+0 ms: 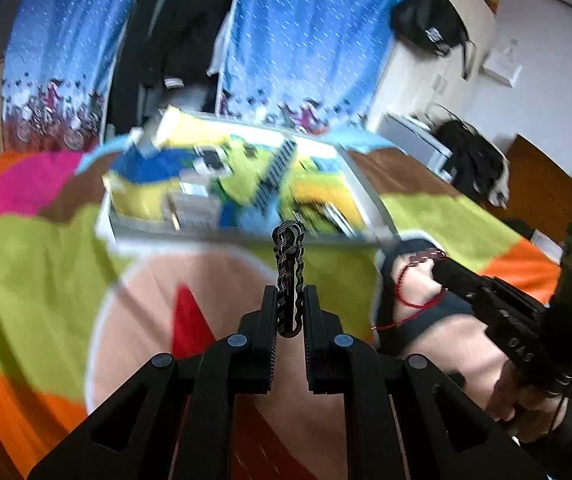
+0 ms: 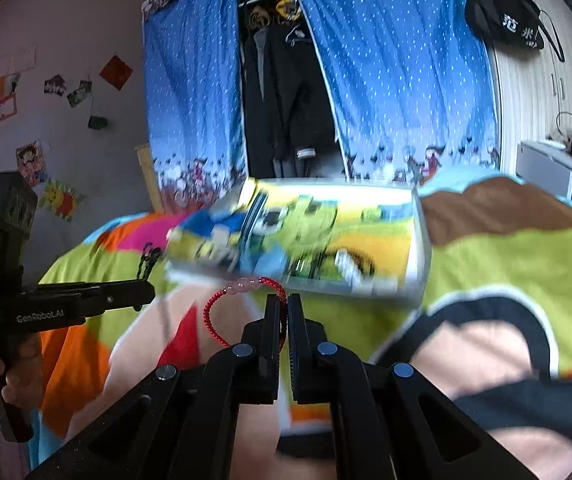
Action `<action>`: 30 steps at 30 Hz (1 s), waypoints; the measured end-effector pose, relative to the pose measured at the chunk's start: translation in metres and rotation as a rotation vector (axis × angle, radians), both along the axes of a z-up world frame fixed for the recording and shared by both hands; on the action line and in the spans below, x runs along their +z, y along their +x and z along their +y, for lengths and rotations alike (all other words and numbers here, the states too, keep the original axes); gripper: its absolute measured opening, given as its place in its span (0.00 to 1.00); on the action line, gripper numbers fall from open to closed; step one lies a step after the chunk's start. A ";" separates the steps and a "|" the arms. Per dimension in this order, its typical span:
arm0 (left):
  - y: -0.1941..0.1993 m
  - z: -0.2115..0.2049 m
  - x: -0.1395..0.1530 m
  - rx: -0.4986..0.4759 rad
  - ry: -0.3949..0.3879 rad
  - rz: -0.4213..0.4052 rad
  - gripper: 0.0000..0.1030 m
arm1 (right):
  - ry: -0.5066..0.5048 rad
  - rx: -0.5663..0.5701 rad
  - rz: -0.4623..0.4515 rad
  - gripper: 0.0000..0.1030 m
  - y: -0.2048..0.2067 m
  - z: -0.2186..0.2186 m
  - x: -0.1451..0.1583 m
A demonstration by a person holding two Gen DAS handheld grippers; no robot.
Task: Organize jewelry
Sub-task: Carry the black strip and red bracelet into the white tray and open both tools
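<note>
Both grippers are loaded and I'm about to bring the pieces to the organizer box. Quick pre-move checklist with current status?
1. Left gripper shut on the black chain bracelet: ok.
2. Right gripper shut on the red cord bracelet: ok, though only a short part of the cord is pinched.
3. Bracelets clear of each other, not tangled: ok.
4. Organizer box open and ahead on the bedspread: ok.
5. Free compartment for each piece: cannot tell, the box is blurred.
</note>
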State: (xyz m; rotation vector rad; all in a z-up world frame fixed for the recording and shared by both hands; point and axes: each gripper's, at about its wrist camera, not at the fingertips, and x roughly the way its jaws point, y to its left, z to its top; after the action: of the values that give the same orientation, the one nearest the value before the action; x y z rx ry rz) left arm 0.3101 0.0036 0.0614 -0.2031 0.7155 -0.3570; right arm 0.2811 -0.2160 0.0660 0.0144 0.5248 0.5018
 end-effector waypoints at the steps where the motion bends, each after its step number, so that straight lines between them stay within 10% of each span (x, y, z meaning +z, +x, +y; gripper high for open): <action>1: 0.011 0.003 0.003 0.011 0.003 -0.007 0.09 | 0.004 -0.006 -0.006 0.04 0.010 0.001 0.003; 15: 0.132 0.006 -0.010 0.063 0.057 0.020 0.09 | 0.023 -0.155 0.061 0.04 0.116 -0.003 -0.036; 30: 0.154 -0.011 -0.029 0.094 0.123 0.062 0.09 | -0.007 -0.138 0.081 0.07 0.118 -0.001 -0.058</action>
State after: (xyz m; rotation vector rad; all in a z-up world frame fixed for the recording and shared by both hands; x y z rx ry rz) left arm 0.4639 -0.0072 0.0327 -0.1316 0.7840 -0.2166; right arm 0.3989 -0.2171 0.0083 0.0640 0.6009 0.3652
